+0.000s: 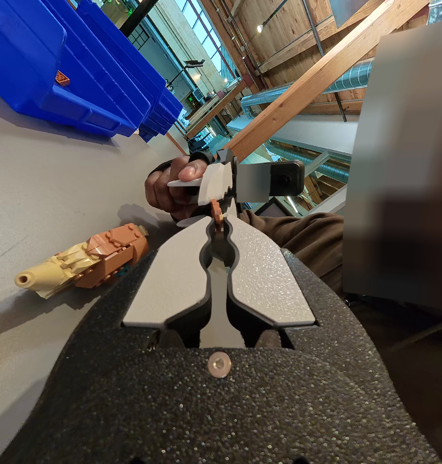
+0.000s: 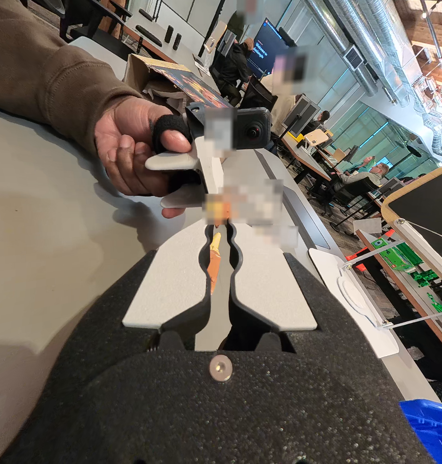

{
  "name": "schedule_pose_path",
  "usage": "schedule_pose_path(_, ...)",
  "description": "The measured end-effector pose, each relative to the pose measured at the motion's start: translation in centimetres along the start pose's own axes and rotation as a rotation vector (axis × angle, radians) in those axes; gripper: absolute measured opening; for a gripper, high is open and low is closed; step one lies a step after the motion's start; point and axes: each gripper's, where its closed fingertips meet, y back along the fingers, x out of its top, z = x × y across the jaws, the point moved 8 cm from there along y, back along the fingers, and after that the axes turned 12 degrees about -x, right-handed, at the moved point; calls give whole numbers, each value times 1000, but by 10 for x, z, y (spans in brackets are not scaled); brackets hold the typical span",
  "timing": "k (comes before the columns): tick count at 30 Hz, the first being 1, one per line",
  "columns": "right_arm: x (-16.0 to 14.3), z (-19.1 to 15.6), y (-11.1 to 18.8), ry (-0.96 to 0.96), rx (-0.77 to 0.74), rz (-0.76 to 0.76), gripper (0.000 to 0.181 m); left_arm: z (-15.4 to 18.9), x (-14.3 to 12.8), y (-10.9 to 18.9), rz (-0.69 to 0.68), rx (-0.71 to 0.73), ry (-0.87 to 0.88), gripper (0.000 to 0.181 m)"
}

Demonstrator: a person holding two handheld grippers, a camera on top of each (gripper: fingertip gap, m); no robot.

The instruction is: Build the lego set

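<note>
My left gripper [image 1: 218, 221] is shut on a small orange-brown lego piece [image 1: 217, 211] at its fingertips, held above the grey table [image 1: 51, 188]. My right gripper [image 2: 221, 225] is shut on a longer orange-brown piece with a yellow tip [image 2: 214, 263] that runs back between its fingers. The two grippers face each other tip to tip, so the pieces meet or nearly meet; a mosaic patch hides the contact in the right wrist view. A brown and tan lego sub-assembly [image 1: 89, 258] with a cream nozzle lies on the table left of my left gripper.
Blue bins [image 1: 77, 75] line the table's far left, with a small orange brick [image 1: 62, 78] on one. An open cardboard box [image 2: 164, 75] stands behind the hand. A white flat stand [image 2: 353, 288] sits at the table's right edge, and a blue bin corner [image 2: 428, 431] lies near. Less than 4 cm separates the two grippers' tips.
</note>
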Motion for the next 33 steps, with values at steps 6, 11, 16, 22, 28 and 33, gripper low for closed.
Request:
schedule_pose_path(6, -1, 1, 0, -14, 26, -7, 10, -1, -1, 0, 2, 0, 23, 6)
schedule_pose_path(11, -2, 2, 0, -28, 51, -10, 9, -3, -2, -1, 4, -5, 45, 6)
schedule_pose_path(16, -2, 3, 1, -50, 53, -1, 10, -2, -2, -1, 19, -15, 42, 6)
schedule_pose_path(22, -3, 3, 2, -45, 67, 15, 27, -2, -3, -2, 14, -33, 59, 6)
schedule_pose_path(28, -2, 2, 3, -75, 81, 38, 17, -3, -5, -4, 4, -30, 55, 6)
schedule_pose_path(33, -3, 8, 4, -175, 109, 57, 17, 4, 0, -5, -33, 16, -90, 16)
